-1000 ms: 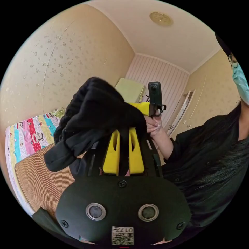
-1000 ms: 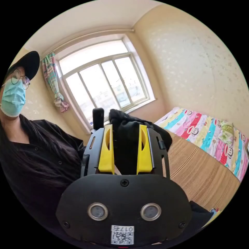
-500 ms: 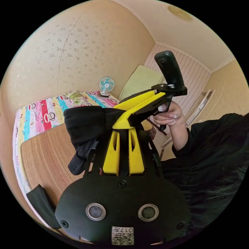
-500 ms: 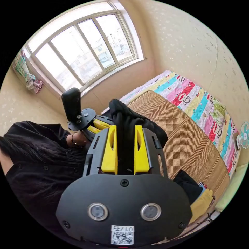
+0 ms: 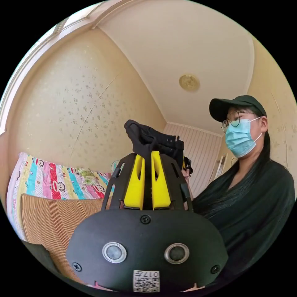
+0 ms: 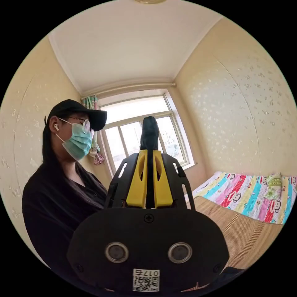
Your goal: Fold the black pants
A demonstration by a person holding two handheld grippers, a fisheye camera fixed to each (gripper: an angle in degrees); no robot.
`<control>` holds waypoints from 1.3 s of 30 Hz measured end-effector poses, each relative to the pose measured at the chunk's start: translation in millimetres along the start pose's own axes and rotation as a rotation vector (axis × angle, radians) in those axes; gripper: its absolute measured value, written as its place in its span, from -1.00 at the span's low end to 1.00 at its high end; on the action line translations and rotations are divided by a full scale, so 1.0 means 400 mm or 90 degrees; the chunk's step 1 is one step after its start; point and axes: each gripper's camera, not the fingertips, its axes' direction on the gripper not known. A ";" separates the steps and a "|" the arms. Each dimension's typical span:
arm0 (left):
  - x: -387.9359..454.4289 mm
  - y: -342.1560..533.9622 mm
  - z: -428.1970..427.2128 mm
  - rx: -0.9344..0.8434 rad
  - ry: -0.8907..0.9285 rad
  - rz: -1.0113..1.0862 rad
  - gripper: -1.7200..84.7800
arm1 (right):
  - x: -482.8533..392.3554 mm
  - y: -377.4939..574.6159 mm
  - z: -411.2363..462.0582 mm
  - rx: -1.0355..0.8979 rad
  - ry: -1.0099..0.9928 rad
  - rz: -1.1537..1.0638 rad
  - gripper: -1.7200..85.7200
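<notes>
In the left gripper view, nearest the lens, the left gripper sits at the centre of the frame with its yellow jaws drawn almost together on a pinch of the black pants. The cloth bunches above the jaw tips and trails to the right, toward the middle right of the frame, where a hand shows just behind the bundle. Beyond that stands the person, at the right of the frame. The bed, with its woven mat and striped cartoon sheet, lies low at the left.

In the right gripper view the right gripper is likewise at centre, jaws nearly closed on a thin edge of the black pants, which stands up as a narrow dark strip straight above the tips. The person is at the left of the frame, the window behind, and the bed at the lower right.

Both grippers appear to hold the pants up in the air, well above the bed. Judged from these frames, the held edge runs across between the two grippers, with the rest of the garment hanging out of sight below. The next move likely turns on spreading the grippers along that line and lowering toward the mat, which lies below and beyond both grippers alike.
</notes>
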 end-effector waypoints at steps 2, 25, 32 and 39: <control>0.064 -0.139 -0.013 0.017 0.000 0.074 -0.90 | -0.018 -0.084 -0.033 0.043 -0.006 -0.033 -0.91; -1.377 -0.166 0.273 -0.516 -0.449 -0.414 -0.73 | 1.491 0.190 0.438 -0.535 0.624 0.442 -0.94; -1.435 0.428 -0.057 -0.721 -0.379 -0.673 -0.66 | 1.491 0.849 0.368 -0.660 0.462 0.751 -0.95; -1.470 0.483 -0.090 -0.863 -0.495 -0.602 -0.66 | 1.428 0.981 0.322 -0.618 0.402 0.861 -0.95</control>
